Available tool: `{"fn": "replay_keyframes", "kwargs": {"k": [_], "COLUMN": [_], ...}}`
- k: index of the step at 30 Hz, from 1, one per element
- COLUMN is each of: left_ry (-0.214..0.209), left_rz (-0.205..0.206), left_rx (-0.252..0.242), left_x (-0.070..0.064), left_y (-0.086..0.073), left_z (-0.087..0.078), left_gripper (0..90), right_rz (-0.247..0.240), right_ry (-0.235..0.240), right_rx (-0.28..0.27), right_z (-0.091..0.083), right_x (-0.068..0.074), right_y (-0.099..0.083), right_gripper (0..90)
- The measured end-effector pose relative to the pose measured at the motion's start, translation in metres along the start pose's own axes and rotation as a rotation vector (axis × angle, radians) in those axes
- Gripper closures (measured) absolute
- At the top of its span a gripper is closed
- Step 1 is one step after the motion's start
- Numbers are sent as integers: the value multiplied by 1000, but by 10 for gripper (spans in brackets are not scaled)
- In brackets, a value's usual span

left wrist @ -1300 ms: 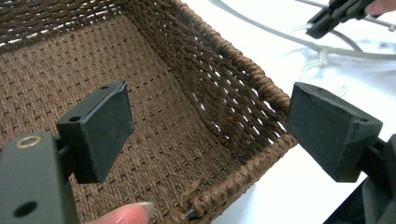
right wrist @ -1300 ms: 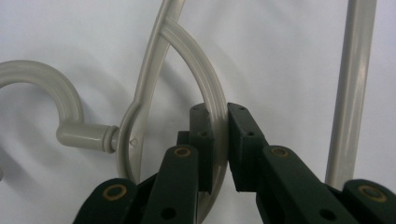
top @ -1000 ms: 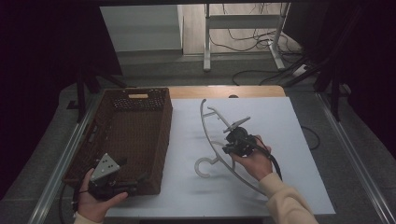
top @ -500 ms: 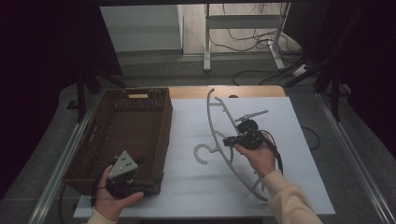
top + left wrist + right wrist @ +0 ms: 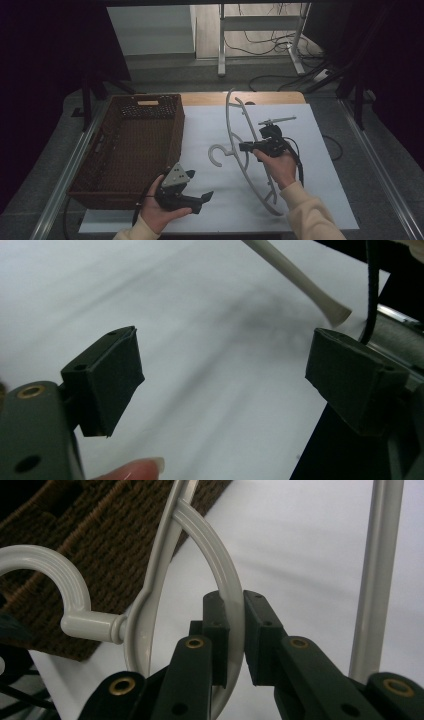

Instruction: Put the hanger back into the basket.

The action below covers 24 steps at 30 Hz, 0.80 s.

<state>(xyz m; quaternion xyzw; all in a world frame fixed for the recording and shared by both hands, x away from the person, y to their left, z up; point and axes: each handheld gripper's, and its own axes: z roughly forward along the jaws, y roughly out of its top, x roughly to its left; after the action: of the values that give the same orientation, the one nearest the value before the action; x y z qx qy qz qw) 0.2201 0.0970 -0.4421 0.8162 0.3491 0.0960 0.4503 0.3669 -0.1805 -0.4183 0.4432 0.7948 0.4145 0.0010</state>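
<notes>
A pale grey plastic clothes hanger [image 5: 239,150] stands tilted above the white table top, its hook [image 5: 216,154] pointing left toward the basket. My right gripper [image 5: 244,146] is shut on the hanger's curved arm [image 5: 231,597] close to the hook's neck [image 5: 92,624]. My left gripper [image 5: 206,196] is held low near the table's front edge, right of the basket's near corner, its jaws wide open with nothing between them. One end of the hanger [image 5: 336,313] shows ahead of the left gripper [image 5: 222,372].
A dark brown wicker basket [image 5: 107,145] fills the left side of the table. A white sheet [image 5: 315,150] covers the table's middle and right. Cables [image 5: 280,75] and a metal stand [image 5: 222,45] are on the floor beyond the far edge.
The right gripper has lifted the hanger and tilted it more upright, moving it slightly right. The left gripper has swung right from beside the basket's front edge over the white sheet.
</notes>
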Motion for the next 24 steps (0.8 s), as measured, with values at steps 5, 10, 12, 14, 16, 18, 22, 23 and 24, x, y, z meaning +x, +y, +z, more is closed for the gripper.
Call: {"fn": "replay_keyframes", "kwargs": {"k": [5,10,12,14,16,18,22,23,24], "left_ry": [-34,-87,-95,-99,-112,-118,-146,-152,-162], "left_rz": [-19,-45,-51,-56,-75,-86,-97,-100,-103], "left_rx": [-9,0,-1,-2,-8,-12,-22,-24,-26], "left_x": [-5,-10,-11,-11,-10,-9,-8,-8,-7], "left_y": [4,9,10,10,11,12,13,13,13], "left_z": [14,35,40,42,46,48,53,54,56], "left_gripper": [150,161,171,183,187,197,213,217,222], "right_rz": [33,58,63,68,75,87,105,104,105], "right_ry": [26,39,36,38,35,37,44,43,40], "right_rx": [-18,-47,-55,-56,-64,-70,-76,-76,-81], "right_z": [-2,-3,-2,-2,-1,0,2,2,3], "right_x": [0,-1,-1,-1,-2,-3,-3,-3,-3], "right_y": [0,0,-1,-1,-3,-3,-5,-5,-5], "right_gripper": [806,806,806,806,806,806,806,806,806]}}
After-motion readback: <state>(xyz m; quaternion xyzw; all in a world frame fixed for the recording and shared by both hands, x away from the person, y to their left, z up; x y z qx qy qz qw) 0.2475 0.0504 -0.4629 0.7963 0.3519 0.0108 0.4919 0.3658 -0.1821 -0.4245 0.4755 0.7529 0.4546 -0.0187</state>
